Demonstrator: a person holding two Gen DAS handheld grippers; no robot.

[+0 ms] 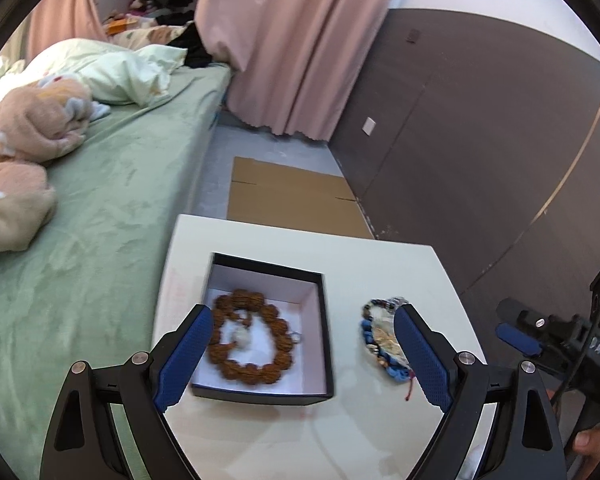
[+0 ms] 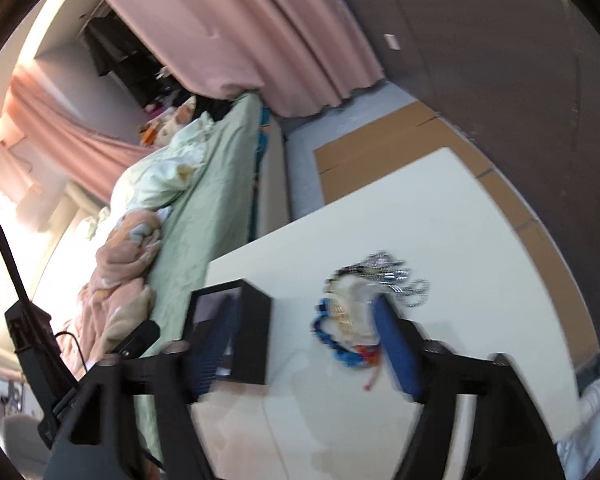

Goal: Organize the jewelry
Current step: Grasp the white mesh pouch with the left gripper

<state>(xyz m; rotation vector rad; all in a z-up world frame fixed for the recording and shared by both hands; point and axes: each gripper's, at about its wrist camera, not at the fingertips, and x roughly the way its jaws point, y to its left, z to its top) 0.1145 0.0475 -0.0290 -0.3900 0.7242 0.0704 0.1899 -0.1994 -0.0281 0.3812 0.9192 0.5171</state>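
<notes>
A small white table (image 1: pixel 364 256) beside a bed (image 1: pixel 112 200) carries an open black box (image 1: pixel 324 344) with a pale lining; a bracelet of large brown beads (image 1: pixel 276 344) already lies coiled inside it; a tangled heap of remaining jewelry (image 2: pixel 360 316), showing blue beads, a silver chain and a red cord, rests on the bare tabletop just to the right of the box, apart from its wall. The left gripper (image 1: pixel 304 356) hangs above the box with its blue pads spread wide and nothing between them; the right gripper (image 2: pixel 300 348) likewise stands wide apart and empty, one pad before the box corner and the other at the heap's right edge, whether touching it the blur does not settle. The step in hand appears to be taking a piece from the heap for the box; done well, the right gripper would centre over a single strand rather than the whole tangle, descend until both pads bracket it, and close gently; the chain and the cord look likely to drag neighbours along, so a slow lift is advisable; the left gripper could steady the box, which seems light enough to slide.
</notes>
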